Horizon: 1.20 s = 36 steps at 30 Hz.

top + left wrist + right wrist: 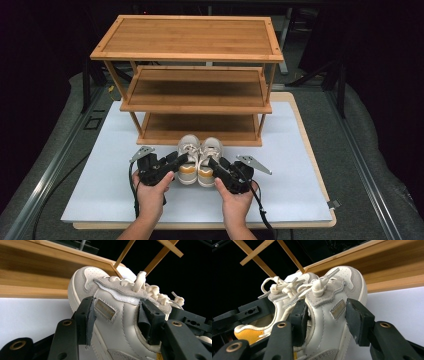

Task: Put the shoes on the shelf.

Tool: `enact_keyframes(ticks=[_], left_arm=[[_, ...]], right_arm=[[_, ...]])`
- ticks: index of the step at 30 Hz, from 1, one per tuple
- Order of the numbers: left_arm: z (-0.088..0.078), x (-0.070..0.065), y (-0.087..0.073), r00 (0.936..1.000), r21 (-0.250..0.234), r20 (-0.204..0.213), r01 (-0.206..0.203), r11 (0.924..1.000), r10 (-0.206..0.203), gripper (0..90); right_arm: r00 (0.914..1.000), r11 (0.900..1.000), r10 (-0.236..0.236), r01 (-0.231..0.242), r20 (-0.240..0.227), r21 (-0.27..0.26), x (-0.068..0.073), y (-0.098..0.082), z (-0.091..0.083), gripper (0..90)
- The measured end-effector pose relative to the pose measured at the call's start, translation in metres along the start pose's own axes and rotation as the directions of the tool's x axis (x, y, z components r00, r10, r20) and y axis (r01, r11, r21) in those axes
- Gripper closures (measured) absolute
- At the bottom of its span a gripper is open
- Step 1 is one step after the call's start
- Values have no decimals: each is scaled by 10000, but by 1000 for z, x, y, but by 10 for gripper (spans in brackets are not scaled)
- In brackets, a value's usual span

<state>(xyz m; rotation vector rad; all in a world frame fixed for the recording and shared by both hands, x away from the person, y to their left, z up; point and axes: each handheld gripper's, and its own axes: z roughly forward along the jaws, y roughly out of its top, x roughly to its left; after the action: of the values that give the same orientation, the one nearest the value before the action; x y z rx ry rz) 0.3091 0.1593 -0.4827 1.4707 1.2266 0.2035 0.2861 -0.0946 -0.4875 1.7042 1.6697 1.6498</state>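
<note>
Black jaws fill the bottom of both gripper views, and each pair is clamped around a little white sneaker. Left gripper [117, 317] has its pads pressed on the two sides of the left shoe [110, 322], one pad on the outer side next to the small metal tag, the other tucked down inside the collar. Right gripper [328, 320] does the mirror thing on the right shoe [332, 315]. So the jaws stand fairly wide, but that's because there's a shoe wall between them, not because they're loose.

From the high view the pair sits side by side on the white board [100, 190], toes pointing at the wooden shoe rack [192, 75], just in front of its bottom shelf [200, 127]. The orange heels face the person, and both hands [150, 192] come in from the bottom edge holding the tools.

My read on progress: the grab is done, both shoes are secured, but nothing's on the rack yet. All three shelves look bare. What's left is lifting the pair and sliding them onto a shelf, probably the lowest one since it's right there, then letting go. Can't tell for sure if the soles are off the board right now.

Room-wise: white board over a wooden tabletop, grey carpet-ish floor around it, metal rails at the sides, and it's dark beyond that.
</note>
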Motion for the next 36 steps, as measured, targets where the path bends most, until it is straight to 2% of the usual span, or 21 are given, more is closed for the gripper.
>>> enact_keyframes(ticks=[4,5,6,8,17,18,19,25,29,31,36], left_arm=[[-3,-2,5,10000,-20,31,-46,10000,46,510],[-3,-3,6,10000,-3,40,-72,10000,72,509],[-4,-3,8,10000,-3,51,-70,10000,70,509],[-4,-4,10,10000,-2,80,-44,10000,44,509],[-8,-7,19,9998,11,178,95,10000,-95,509],[-9,-8,21,9998,-9,186,57,10000,-56,510],[-10,-9,22,9998,-44,198,14,10000,-14,510],[-17,-16,33,9996,-129,278,-97,9999,101,509],[-21,-19,41,9993,-170,350,-104,9998,110,510],[-22,-21,45,9992,-176,382,-71,9998,77,510],[-26,-27,56,9989,-282,414,-192,9994,204,509]], right_arm=[[10000,10000,-25,25,-20,-21,2,3,-2,533],[10000,9999,17,-16,-97,149,3,5,-4,533],[10000,10000,43,-44,-76,-19,3,6,-3,533],[9998,10000,53,-54,-174,-33,4,7,-4,532],[9999,10000,-82,82,-77,21,11,18,-6,532],[9999,9999,-100,99,40,122,12,20,-8,532],[9999,9999,-101,101,-105,12,14,22,-8,532],[9996,9997,-201,198,-198,-144,22,31,-14,531],[9996,9996,-279,279,-106,11,27,38,-18,530],[9990,9994,-315,311,-321,-127,29,43,-19,529],[9986,9988,-470,467,-239,-153,36,54,-23,529]])
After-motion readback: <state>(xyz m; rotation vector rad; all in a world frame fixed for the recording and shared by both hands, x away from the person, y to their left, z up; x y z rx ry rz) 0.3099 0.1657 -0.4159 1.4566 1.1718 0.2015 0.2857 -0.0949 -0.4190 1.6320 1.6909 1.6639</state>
